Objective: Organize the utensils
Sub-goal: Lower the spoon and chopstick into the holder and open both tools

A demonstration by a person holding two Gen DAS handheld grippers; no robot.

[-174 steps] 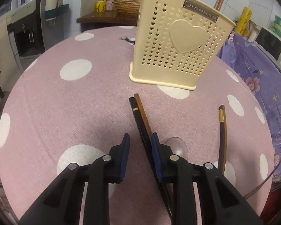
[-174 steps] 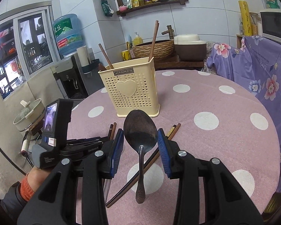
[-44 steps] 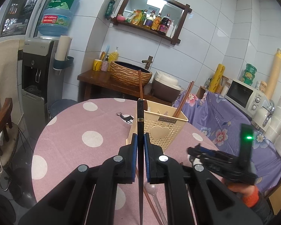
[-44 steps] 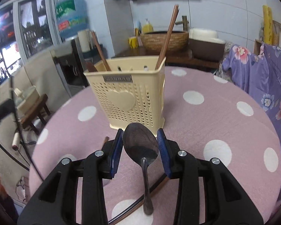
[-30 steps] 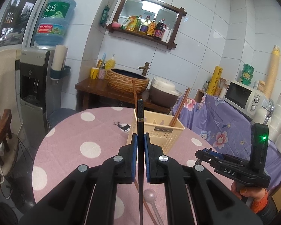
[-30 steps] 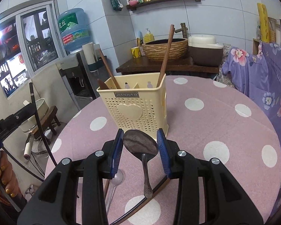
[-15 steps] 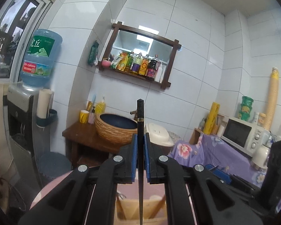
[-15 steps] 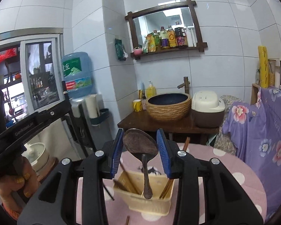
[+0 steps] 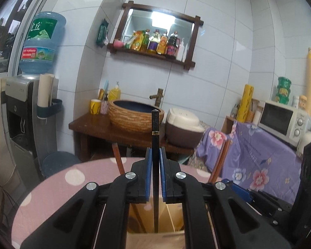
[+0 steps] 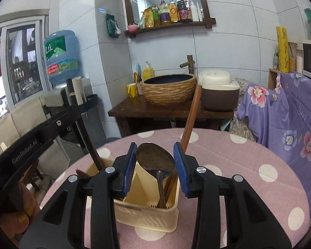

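Observation:
My left gripper (image 9: 155, 152) is shut on a black chopstick (image 9: 155, 124) held upright, and its lower end hangs inside the cream utensil holder (image 9: 172, 217) right below the fingers. My right gripper (image 10: 155, 151) is shut on the bowl of a dark metal spoon (image 10: 154, 158), whose handle points down into the right part of the holder (image 10: 147, 217). Brown chopsticks (image 10: 189, 122) stand in the holder, one leaning right and one (image 9: 117, 159) on the left. In the right wrist view the left gripper (image 10: 41, 132) is at the left, over the holder's left side.
The holder stands on a round pink table with white dots (image 10: 259, 166). Behind it are a wooden side table (image 9: 97, 126) with a woven basin (image 9: 134, 114) and a rice cooker (image 9: 184, 128), a water dispenser (image 9: 20, 114) at the left, and purple flowered cloth (image 10: 290, 124) at the right.
Both grippers rose and came forward over the holder, each keeping its grip. The chopstick's lower end and the spoon's handle now hang inside the holder, not over the table.

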